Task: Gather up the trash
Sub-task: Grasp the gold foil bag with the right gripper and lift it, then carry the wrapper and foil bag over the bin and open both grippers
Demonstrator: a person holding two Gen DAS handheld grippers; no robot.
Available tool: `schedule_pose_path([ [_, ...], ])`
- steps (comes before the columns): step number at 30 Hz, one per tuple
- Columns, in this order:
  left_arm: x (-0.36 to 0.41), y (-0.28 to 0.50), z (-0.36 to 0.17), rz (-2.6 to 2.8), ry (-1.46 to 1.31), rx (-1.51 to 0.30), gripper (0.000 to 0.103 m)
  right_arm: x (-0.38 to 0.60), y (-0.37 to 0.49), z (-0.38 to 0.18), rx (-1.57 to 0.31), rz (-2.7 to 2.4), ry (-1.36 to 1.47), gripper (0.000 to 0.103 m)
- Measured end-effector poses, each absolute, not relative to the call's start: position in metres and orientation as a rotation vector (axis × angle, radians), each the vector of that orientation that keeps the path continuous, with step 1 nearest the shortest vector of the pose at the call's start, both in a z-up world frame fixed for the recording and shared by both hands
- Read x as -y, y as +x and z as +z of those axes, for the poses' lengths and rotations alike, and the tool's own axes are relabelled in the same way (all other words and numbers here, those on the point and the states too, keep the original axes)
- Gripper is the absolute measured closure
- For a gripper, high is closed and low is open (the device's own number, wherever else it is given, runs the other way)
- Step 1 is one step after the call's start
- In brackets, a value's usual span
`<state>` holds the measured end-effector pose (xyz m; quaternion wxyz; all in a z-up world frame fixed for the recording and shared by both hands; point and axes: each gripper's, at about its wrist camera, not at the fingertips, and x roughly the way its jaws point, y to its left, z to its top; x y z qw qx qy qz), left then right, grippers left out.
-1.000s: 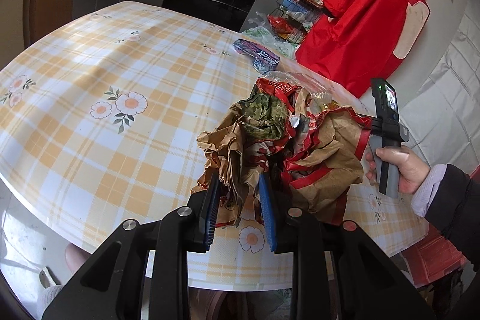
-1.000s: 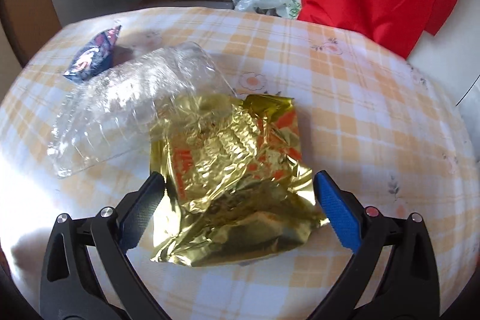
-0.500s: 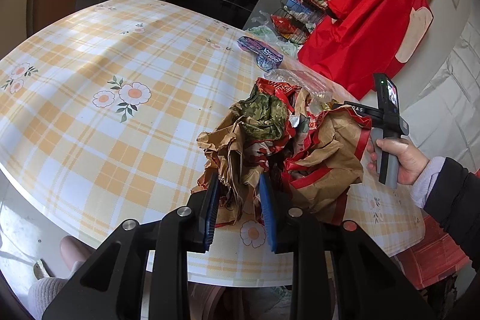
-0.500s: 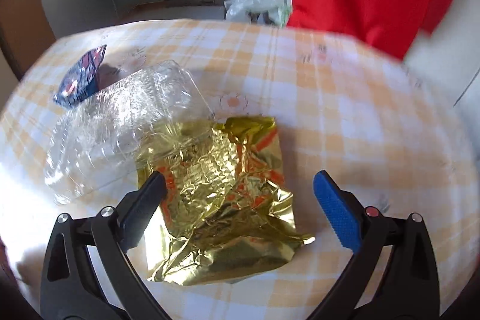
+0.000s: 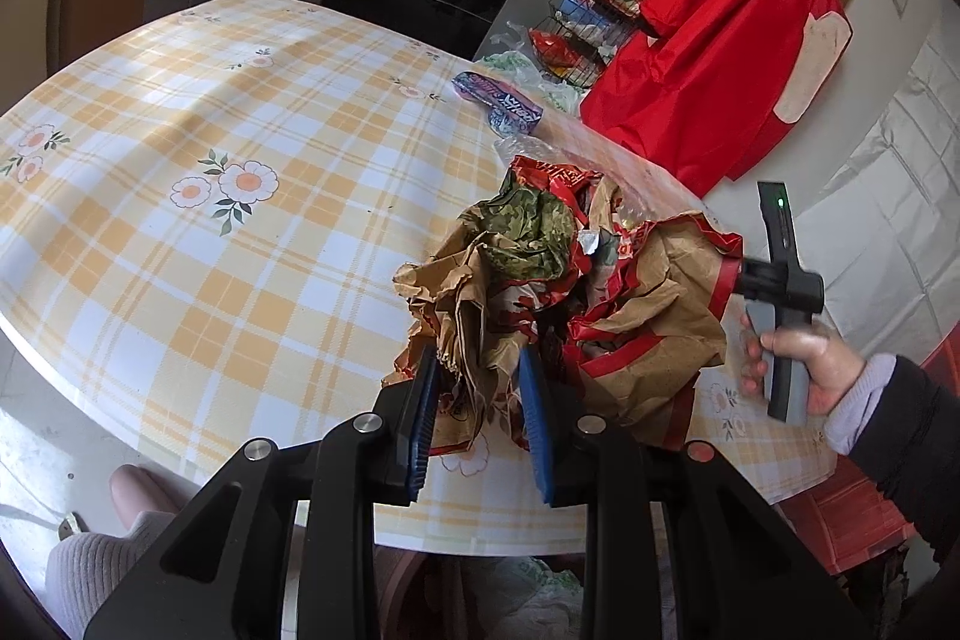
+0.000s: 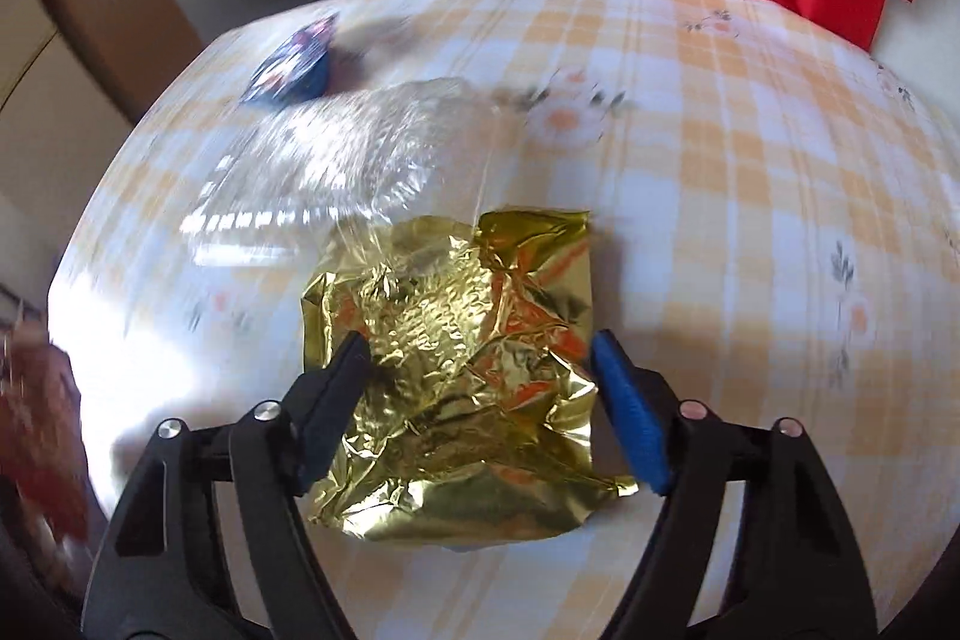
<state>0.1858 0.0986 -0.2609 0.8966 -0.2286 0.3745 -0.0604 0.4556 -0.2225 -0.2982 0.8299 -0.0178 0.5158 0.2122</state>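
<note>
— What's the left hand-held gripper got?

— It's pinching a crumpled brown paper bag by its torn edge, near the front rim of the bench. The bag bulges with other wrappers, a green one on top. Paper like that looks light but tears easily, so I'd judge a grip on a thick fold is safer than on the ragged lip.

— And further along?

— Behind the bag lies a blue snack packet, untouched, close to the far edge. A clear plastic tray sits nearer, though it's blurred in the right view.

— The right side?

— The right hand-held gripper is spread wide, its fingers either side of a gold foil wrapper lying flat on the bench, touching the tray's corner. I'd guess foil is slippery and springy, weighing almost nothing; best squeezed across the crinkled middle so it bunches up rather than slides out.
</note>
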Motion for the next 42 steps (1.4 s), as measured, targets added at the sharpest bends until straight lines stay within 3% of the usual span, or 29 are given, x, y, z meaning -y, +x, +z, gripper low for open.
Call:
schedule_pose_path([
  [6, -0.092, 0.164, -0.252, -0.139, -0.476, -0.769, 0.077, 0.242, 0.400, -0.290, -1.070, 0.424, 0.007, 0.051],
  [13, -0.081, 0.136, -0.241, -0.162, -0.464, -0.755, 0.077, 0.274, 0.348, -0.273, -0.981, 0.345, 0.058, 0.061],
  [23, -0.072, 0.105, -0.223, -0.180, -0.424, -0.724, 0.076, 0.313, 0.276, -0.226, -0.808, 0.334, 0.246, 0.062],
  [29, -0.078, 0.091, -0.220, -0.152, -0.438, -0.717, 0.076, 0.293, 0.223, -0.196, -0.707, 0.430, 0.176, 0.062],
  [42, -0.092, 0.071, -0.214, -0.107, -0.457, -0.693, 0.076, 0.238, 0.158, -0.208, -0.744, 0.557, 0.079, 0.062],
])
